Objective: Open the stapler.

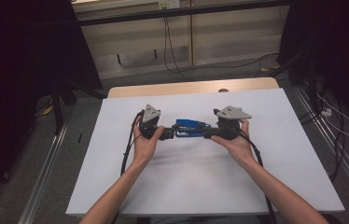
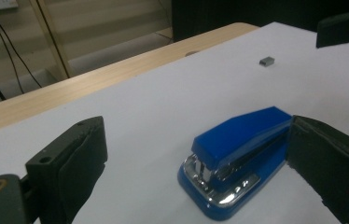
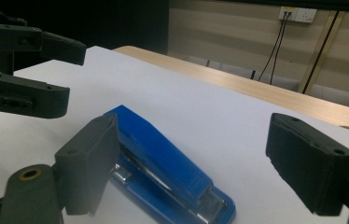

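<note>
Both tools, left (image 1: 169,134) and right (image 1: 208,135), stood spread around the blue stapler (image 1: 190,127) mid-worktop; rigid, slick plastic, best pinched across its sides.

A white table (image 1: 200,186) carries a small grey staple block (image 2: 267,61) near its far edge. Just beyond that edge runs a wooden strip (image 1: 172,87). Behind the table, black cables (image 1: 170,51) hang down a beige wall (image 1: 228,37).

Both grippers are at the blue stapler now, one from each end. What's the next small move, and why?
Probably close the left gripper on the stapler. Its jaws stand open on either side of the stapler's end, one already against it. The right gripper is also open around the other end, so nothing holds the stapler yet.
</note>
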Tool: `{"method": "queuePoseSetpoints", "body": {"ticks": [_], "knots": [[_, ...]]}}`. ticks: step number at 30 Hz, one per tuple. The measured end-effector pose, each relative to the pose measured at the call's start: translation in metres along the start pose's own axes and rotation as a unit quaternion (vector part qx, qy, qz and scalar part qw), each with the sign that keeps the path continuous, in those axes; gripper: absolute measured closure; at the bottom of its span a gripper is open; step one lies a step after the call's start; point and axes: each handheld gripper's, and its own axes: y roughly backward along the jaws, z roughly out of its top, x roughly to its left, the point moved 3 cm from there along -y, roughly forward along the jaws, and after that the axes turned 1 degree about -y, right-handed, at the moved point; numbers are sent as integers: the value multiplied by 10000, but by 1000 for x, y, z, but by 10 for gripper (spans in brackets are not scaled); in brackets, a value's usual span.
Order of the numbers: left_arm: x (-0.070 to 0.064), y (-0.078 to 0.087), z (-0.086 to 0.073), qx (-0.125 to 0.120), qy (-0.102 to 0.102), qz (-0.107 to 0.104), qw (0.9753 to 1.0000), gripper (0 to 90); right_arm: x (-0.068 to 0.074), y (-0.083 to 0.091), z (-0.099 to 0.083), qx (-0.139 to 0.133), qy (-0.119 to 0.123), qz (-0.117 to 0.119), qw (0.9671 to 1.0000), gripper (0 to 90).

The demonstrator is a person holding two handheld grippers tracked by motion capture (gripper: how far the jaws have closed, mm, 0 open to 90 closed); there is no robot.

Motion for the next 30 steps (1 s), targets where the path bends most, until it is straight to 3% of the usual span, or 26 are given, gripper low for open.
{"method": "queuePoseSetpoints", "body": {"ticks": [5, 7, 11, 15, 17, 19, 23, 30], "knots": [[4, -3, -6, 129, 7, -35, 9999, 57, 2, -7, -1, -93, -107, 120, 9998, 227], [6, -1, -6, 118, -108, 113, 9998, 54, 4, -10, -4, -7, -67, 172, 9998, 240], [8, 1, -7, 88, -19, 44, 9999, 40, 9, -12, -6, 36, -46, 249, 9997, 303], [8, 2, -10, 121, 59, 23, 9999, 40, 9, -14, -9, 72, -173, 368, 9991, 418], [10, 3, -11, 126, 144, 26, 9998, 41, 8, -14, -10, 95, -29, 282, 9996, 446], [11, 3, -11, 85, 176, 67, 9998, 40, 9, -15, -10, 82, -45, 313, 9995, 508], [11, 1, -13, 188, 102, 81, 9997, 44, 12, -17, -10, -11, -82, 366, 9993, 652], [13, -2, -15, 173, -27, 248, 9995, 53, 13, -19, -16, 206, 3, 599, 9980, 885]]}}
